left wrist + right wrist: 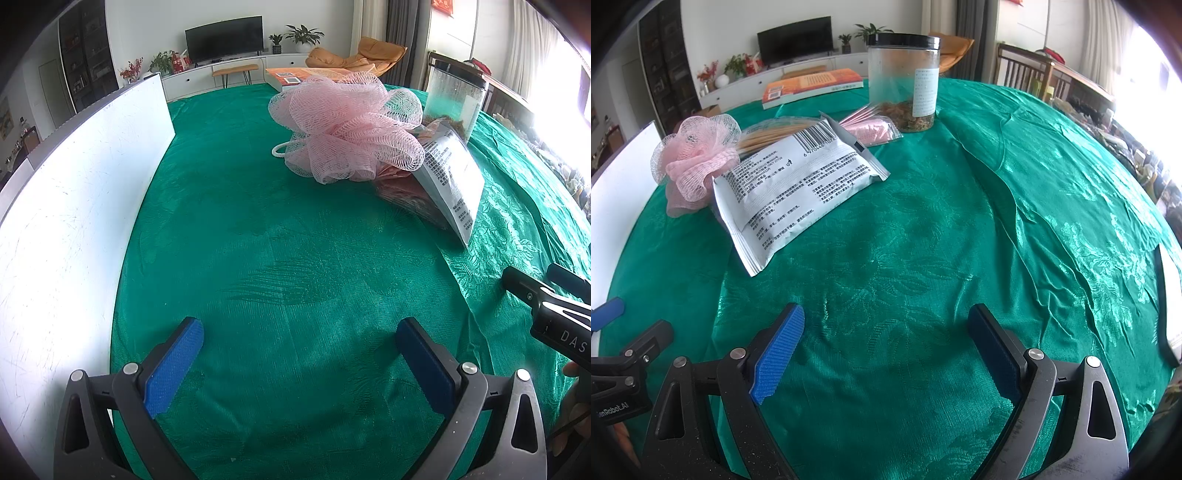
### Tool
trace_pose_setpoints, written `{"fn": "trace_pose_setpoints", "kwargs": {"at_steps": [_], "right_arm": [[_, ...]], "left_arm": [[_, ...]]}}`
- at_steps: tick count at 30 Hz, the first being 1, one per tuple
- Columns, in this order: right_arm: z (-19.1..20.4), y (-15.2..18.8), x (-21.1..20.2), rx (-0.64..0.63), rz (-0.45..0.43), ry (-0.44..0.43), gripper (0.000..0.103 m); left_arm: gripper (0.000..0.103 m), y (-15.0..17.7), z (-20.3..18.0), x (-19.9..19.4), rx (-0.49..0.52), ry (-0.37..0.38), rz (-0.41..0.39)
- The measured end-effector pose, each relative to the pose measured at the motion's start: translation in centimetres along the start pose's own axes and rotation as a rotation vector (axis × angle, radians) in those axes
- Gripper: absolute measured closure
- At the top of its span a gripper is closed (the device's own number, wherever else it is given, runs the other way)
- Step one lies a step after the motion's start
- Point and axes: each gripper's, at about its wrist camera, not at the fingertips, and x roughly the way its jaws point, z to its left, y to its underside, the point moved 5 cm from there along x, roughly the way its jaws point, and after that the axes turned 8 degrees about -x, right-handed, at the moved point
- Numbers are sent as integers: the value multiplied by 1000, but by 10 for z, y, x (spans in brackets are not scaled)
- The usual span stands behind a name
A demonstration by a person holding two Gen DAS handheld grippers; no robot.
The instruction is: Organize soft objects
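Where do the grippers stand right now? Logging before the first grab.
Left gripper: open, holding nothing, above the green tablecloth.
Right gripper: open, holding nothing.

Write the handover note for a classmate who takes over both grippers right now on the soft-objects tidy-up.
Left gripper: open, holding nothing, above the green tablecloth.
Right gripper: open, holding nothing.
Pink mesh bath sponge lies against the grey-white printed packet; small pink packet sits beside the black-lidded jar.
White board stands at the left.
Done: nothing gripped yet.
Left: all the soft items.
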Motion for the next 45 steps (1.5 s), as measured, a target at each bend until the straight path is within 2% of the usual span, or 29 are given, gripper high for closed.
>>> {"fn": "trace_pose_setpoints", "kwargs": {"at_steps": [35,37,39,41,43,45], "right_arm": [[-1,0,0,0,0,-1,11],[-1,0,1,0,0,-1,11],[0,0,0,-1,0,-1,11],[-1,0,1,-1,0,-2,11],[0,0,1,0,0,-1,11],[0,0,1,-1,0,-2,11]], "left_arm": [[0,-1,-1,0,1,1,3],[0,-4,-1,2,9,1,35],[0,-9,-1,3,-4,-2,129],[1,-20,-4,-6,-74,80,151],[1,-40,-9,-21,-134,166,112],[0,-67,-17,-27,-158,206,93]]}}
